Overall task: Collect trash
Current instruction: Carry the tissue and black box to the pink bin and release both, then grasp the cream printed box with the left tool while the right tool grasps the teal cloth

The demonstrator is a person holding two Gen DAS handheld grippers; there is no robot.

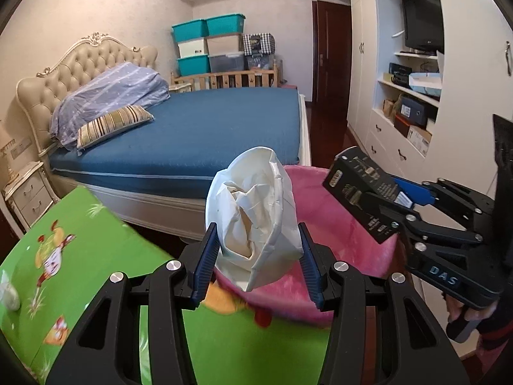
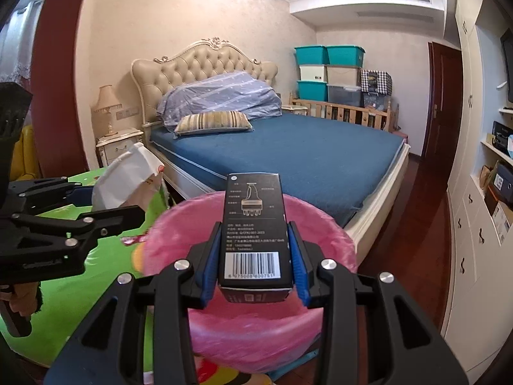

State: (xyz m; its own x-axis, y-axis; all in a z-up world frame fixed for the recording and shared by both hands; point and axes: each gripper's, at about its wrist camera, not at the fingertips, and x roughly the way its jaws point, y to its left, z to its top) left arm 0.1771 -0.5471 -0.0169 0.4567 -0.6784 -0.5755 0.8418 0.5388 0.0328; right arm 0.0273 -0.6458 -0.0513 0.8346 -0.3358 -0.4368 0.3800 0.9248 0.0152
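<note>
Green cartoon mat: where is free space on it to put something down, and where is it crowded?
The green mat is bare between the bed's edge and the left gripper, apart from a white wad at its far left. It is crowded at the pink-lined bin, where the crumpled paper cup and the right gripper's black box meet.

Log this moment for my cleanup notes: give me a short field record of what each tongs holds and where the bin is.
left tongs: shut on crumpled white paper cup, held over the near rim of the bin
right tongs: shut on black box with barcode, held above the bin
bin: pink liner, open top, just ahead of both tongs
floor mat: green cartoon print, beside the bin
leftover trash: white wad on the mat
backdrop: blue bed
</note>
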